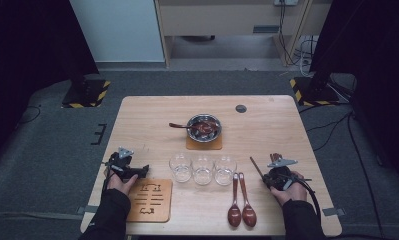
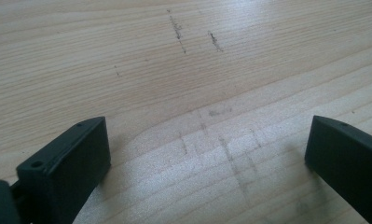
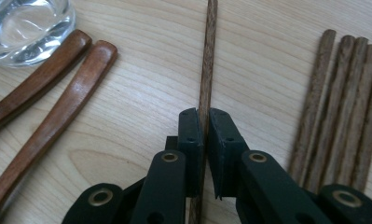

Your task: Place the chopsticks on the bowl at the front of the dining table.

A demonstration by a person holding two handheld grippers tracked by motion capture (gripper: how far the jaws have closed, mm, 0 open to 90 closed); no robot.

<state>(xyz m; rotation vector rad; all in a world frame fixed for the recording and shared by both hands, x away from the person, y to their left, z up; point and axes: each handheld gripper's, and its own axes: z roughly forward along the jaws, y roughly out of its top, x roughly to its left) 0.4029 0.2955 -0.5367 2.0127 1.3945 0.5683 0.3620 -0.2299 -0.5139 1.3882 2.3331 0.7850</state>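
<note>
One chopstick (image 3: 207, 70) sits clamped between the right hand-held gripper (image 3: 203, 116) jaws, pointing ahead

At the right gripper (image 3: 203, 116), the clamped chopstick (image 3: 207, 56) runs off the frame's top edge at twelve o'clock, its lower end hidden behind the jaws. The glass (image 3: 27, 25) is cropped at eleven o'clock; both spoons' (image 3: 58, 116) bowls are cut off. The bowl's (image 1: 204, 127) contents are too small to identify.
</note>
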